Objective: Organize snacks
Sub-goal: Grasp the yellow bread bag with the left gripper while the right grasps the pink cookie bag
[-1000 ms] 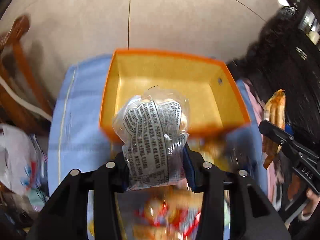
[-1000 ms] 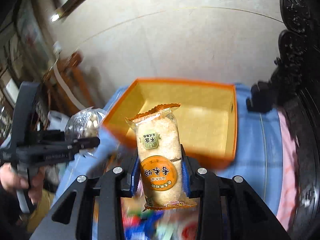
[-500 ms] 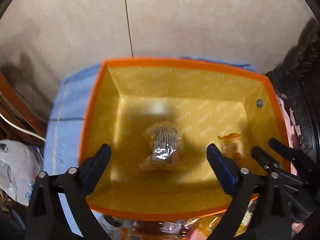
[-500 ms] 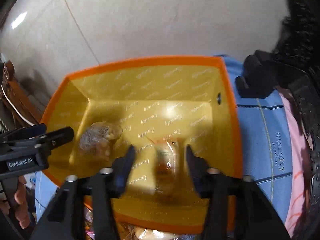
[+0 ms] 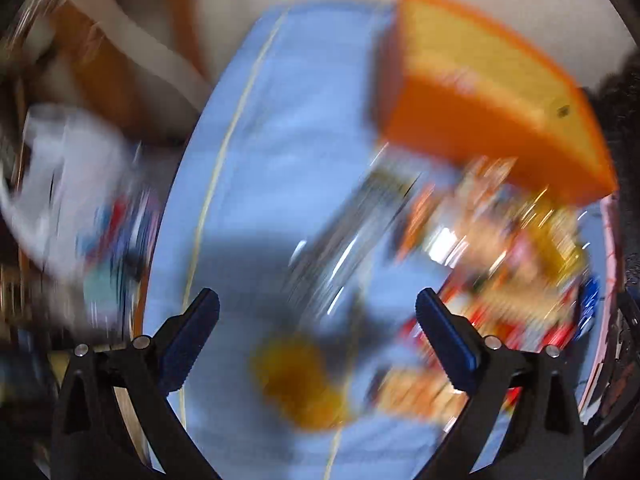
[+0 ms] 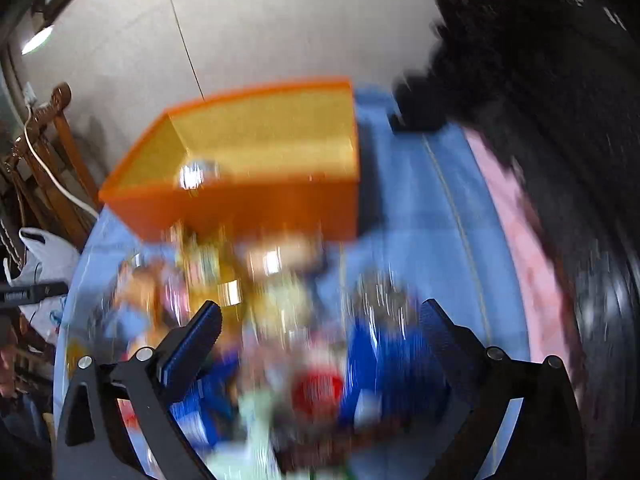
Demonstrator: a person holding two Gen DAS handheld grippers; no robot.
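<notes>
A: Snacks where?

B: Heaped in a snack pile (image 6: 280, 320) on the blue cloth (image 5: 280, 120), right in front of the orange box (image 6: 248, 168). Touching the box's near wall, looks like. All blurry, so can't name any one pack. Red, blue, yellow wrappers, that's about it.

A: Anything in the box yet?

B: One shiny pack (image 6: 198, 174) peeking over the near wall, left side. Rest of the inside hidden from here.

A: Why the box so close to the pile?

B: Prob. so each trip stays short. Grab, lift, drop in.

A: Left gripper (image 5: 318, 344)?

B: Jaws spread wide, nothing between them. Pointed down at the cloth, left edge of the pile. A round yellow thing (image 5: 300, 384) just under it, too smeared to name.

A: Right gripper (image 6: 320, 340)?

B: Same. Wide apart, empty, right over the middle of the pile.

A: Why held wide?

B: Guess: ready to fit around the next pack. Lots left outside the box, so job far from done.

A: Around the edges?

B: White plastic bag (image 6: 44, 256) and a wooden chair (image 6: 60, 140) off to the left. Dark carved furniture (image 6: 540, 80) to the right. Pale floor tiles (image 6: 240, 20) behind.
</notes>
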